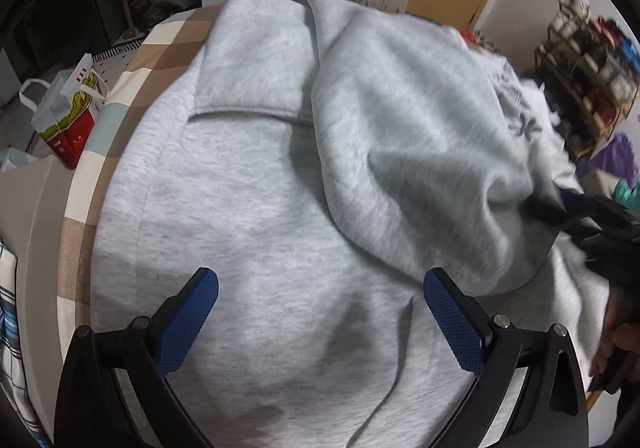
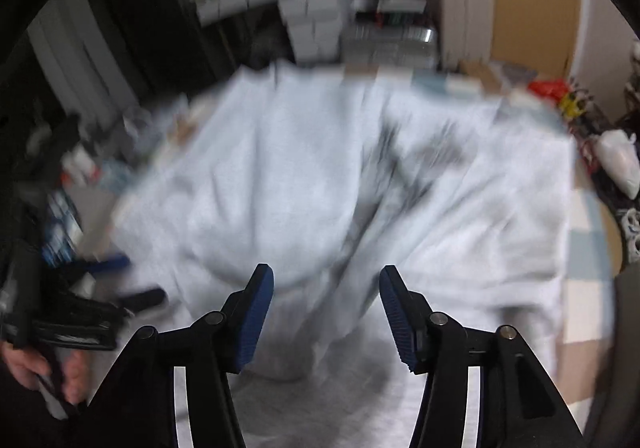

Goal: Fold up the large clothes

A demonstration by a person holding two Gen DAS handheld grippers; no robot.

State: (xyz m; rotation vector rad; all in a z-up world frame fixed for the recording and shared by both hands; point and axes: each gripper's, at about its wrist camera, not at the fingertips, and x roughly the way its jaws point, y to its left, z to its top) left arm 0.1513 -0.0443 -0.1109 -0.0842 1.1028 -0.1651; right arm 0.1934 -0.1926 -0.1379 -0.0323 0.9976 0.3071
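Our right gripper and left gripper both stand apart and empty above the grey hoodie, spread on the checked tabletop for folding.

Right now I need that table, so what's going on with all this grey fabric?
A person is folding a light grey hoodie on a checked tablecloth, with a two-finger gripper in each hand. One side of it is already folded over the middle. The left gripper hangs open over the near part, gripping nothing. The right gripper is open too, with only cloth below it. The folding isn't finished.
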